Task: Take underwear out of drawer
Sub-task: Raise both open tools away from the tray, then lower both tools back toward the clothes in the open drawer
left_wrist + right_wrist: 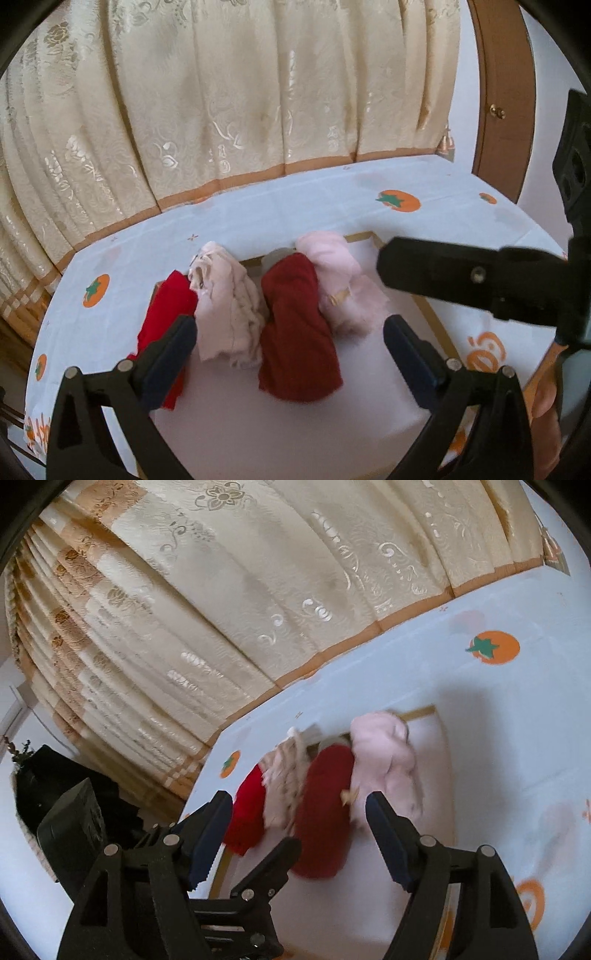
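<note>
Underwear lies between the open left claw's fingers, untouched.

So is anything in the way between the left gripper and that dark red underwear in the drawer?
Nothing visible blocks it. The left gripper is open, and the dark red underwear lies straight ahead between its fingers in the open drawer, with beige underwear close on its left.

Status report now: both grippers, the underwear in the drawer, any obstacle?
Left gripper open, empty. Right gripper open, empty. Four folded underwear pieces untouched in white drawer: bright red, beige, dark red ribbed, pale pink. No obstacle seen.
</note>
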`<state>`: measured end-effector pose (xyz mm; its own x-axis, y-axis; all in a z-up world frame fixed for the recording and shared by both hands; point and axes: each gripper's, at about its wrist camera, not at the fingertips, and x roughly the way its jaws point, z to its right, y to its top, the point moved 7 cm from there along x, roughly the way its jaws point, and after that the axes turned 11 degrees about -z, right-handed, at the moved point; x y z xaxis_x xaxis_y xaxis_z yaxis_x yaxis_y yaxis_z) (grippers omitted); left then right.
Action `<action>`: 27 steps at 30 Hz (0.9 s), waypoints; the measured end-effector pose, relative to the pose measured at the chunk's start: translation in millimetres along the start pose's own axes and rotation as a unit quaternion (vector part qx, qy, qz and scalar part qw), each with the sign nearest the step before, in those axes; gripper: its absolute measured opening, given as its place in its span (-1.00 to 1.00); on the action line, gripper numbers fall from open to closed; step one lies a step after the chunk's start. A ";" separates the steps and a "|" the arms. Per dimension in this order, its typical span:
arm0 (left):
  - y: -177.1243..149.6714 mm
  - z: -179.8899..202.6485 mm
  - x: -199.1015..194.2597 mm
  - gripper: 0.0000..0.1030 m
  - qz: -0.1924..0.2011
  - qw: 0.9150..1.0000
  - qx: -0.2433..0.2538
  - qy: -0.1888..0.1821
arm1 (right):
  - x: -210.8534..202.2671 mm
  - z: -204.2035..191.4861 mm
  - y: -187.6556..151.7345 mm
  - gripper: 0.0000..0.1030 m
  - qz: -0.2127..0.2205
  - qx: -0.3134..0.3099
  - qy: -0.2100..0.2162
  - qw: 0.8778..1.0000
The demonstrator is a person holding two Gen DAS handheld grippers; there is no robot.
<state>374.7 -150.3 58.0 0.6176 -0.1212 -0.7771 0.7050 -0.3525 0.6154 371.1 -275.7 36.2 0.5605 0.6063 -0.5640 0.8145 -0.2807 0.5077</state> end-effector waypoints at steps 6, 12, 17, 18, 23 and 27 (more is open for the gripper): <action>-30.7 -7.3 -27.6 0.99 0.009 1.000 -0.003 -0.021 | -25.5 -8.8 -29.7 0.49 0.004 -0.001 0.009 1.000; -64.5 -18.9 -47.0 0.99 0.018 0.999 -0.018 -0.041 | -50.7 -14.8 -66.9 0.49 0.000 -0.010 0.012 1.000; -94.3 -17.7 -56.1 0.99 0.021 0.999 -0.008 -0.041 | -67.4 -16.5 -100.9 0.49 -0.010 -0.020 0.009 1.000; -98.8 -17.0 -56.6 0.99 0.020 0.999 -0.007 -0.043 | -70.2 -16.4 -106.9 0.49 -0.013 -0.020 0.010 1.000; -128.9 -10.1 -61.1 0.99 0.009 0.997 -0.004 -0.072 | -85.6 -17.1 -131.2 0.48 -0.017 -0.020 0.018 1.000; -150.1 -3.8 -61.1 0.99 0.000 0.997 0.006 -0.071 | -98.7 -18.2 -147.7 0.48 -0.016 -0.041 -0.003 0.999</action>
<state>232.5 -86.5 13.6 0.5619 -0.2514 -0.7881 0.7000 -0.3631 0.6149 192.8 -280.5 28.7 0.5354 0.6089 -0.5853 0.8176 -0.1997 0.5401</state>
